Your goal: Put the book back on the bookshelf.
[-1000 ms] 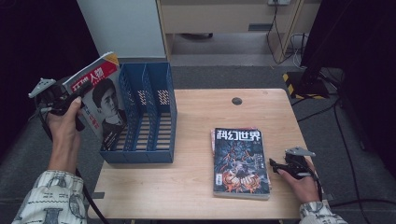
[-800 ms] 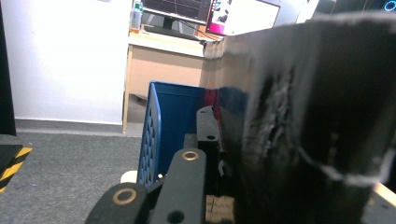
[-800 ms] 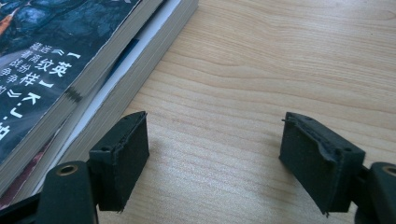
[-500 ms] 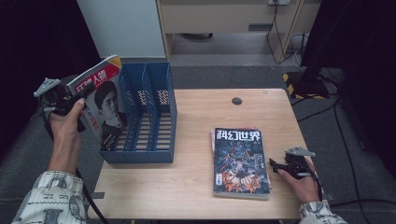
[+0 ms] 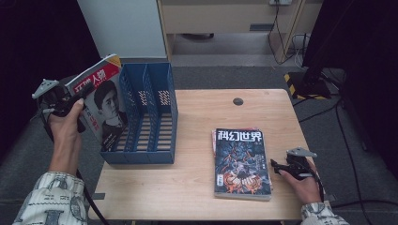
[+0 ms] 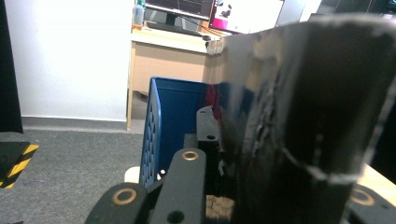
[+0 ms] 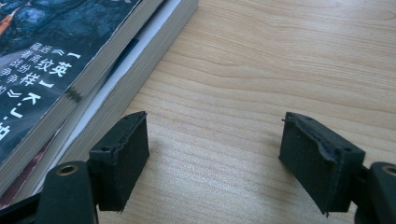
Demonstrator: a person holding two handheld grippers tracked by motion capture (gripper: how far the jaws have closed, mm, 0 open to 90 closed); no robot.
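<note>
The left tool (image 5: 80, 96) pinches a glossy red-and-white portrait magazine (image 5: 102, 101), tilted over the outer slot of the blue perforated plastic file rack (image 5: 150, 117) on the wooden worktop (image 5: 197, 122). Gripped near one edge, it could sag, catch the rack's wall or slip. The right tool (image 7: 212, 154) rests spread and empty beside a stack of magazines (image 5: 241, 161); its dark top cover reads 科幻世界.

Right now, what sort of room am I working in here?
Probably an office or lab set up for recording. A small wooden table stands on grey carpet with a blue file rack and a stack of magazines; cables trail under a desk behind, and monitors sit on it.
</note>
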